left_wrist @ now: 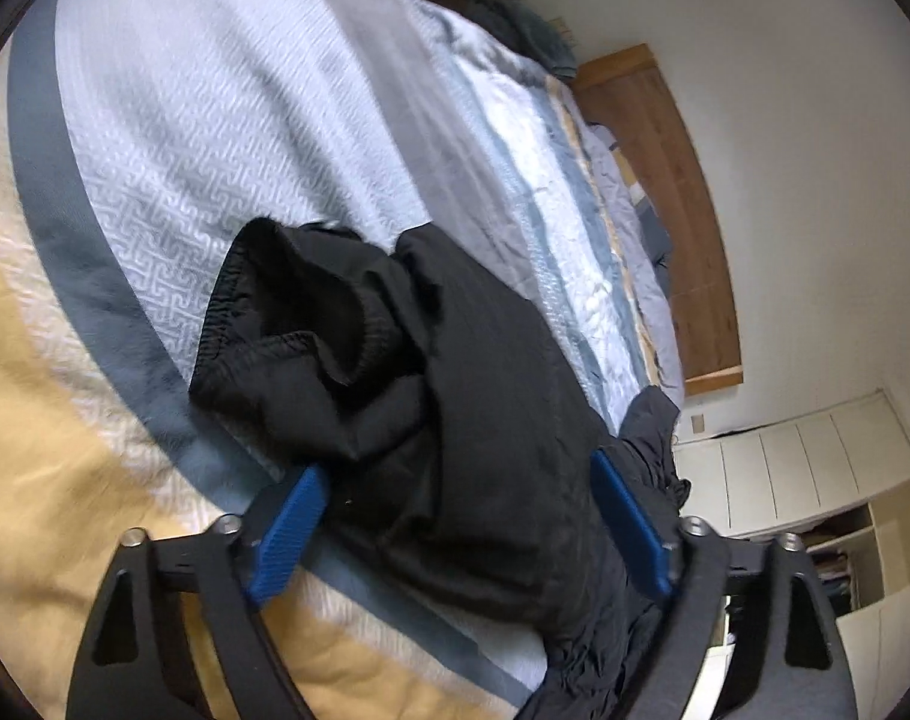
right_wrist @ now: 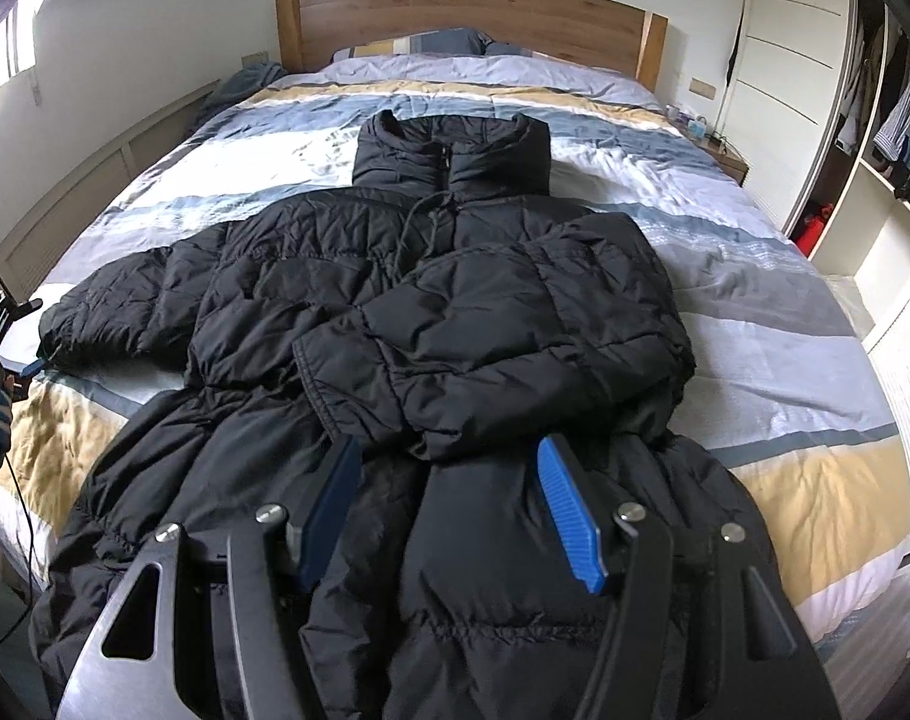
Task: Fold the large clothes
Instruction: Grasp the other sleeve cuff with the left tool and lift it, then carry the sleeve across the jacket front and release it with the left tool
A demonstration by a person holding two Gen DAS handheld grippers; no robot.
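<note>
Sleeve-folding stage, by my judgement, with one sleeve done and one outstanding. At far left, my left gripper (left_wrist: 461, 531) straddles the outstretched sleeve (left_wrist: 431, 396) just behind its cuff (left_wrist: 287, 312). Padded cloth fills the gap between the blue pads (left_wrist: 293, 528), but I cannot tell whether they press on it. This sleeve lies close to the left edge of the striped duvet (right_wrist: 785, 360), with little bed beyond it.

The black puffer jacket (right_wrist: 287, 276) lies front-up along the middle of the bed, collar toward the headboard (right_wrist: 455, 6). My right gripper (right_wrist: 452, 510) hovers over its lower body with jaws apart and nothing pinched. Just ahead lies the folded sleeve (right_wrist: 515, 330), already across the chest.

Next move, as I judge it, is a firm grip, then a lift and carry inward. At right there is bare duvet, then an open wardrobe (right_wrist: 875, 120) near the bed.
</note>
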